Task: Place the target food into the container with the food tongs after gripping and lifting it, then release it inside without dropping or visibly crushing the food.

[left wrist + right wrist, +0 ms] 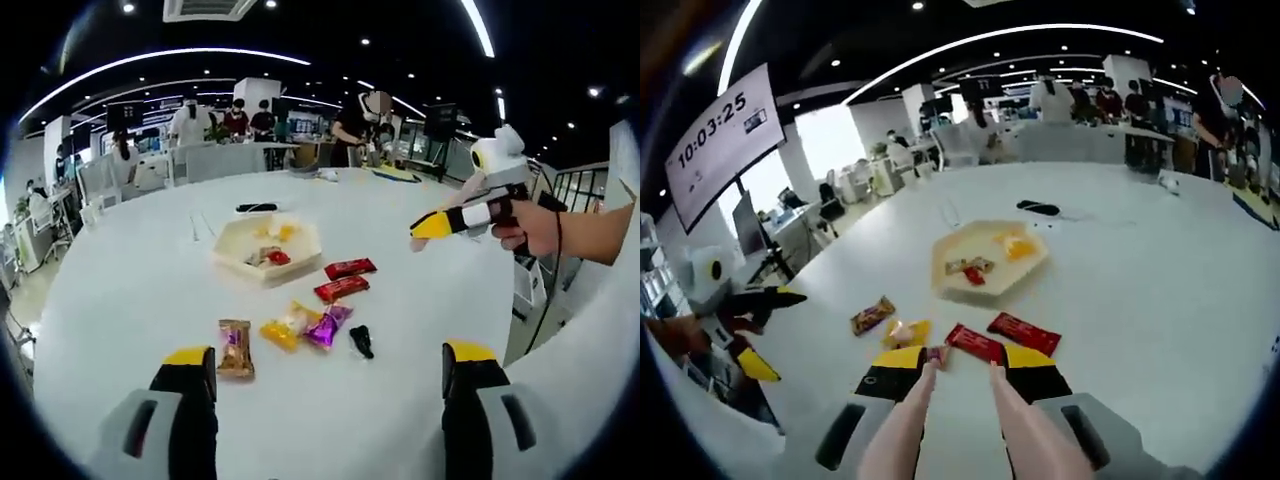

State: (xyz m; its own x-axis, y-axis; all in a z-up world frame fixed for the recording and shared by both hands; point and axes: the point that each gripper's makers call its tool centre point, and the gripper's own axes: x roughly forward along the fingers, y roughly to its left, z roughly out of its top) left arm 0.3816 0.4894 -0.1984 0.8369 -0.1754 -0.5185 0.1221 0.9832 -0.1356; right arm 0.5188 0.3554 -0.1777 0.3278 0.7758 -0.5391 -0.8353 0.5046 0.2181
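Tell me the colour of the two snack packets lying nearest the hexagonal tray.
Red, both packets; clearest in the left gripper view.

Hard to see or cut off

Purple snack (935,354) partly hidden behind tongs (958,420). Food bits in tray (232,258) too small to tell. Left gripper (755,330) cut off by edge.

Place: probably open-plan office | desks (225,158), wall clock screen (722,142), ceiling light strips (990,40)
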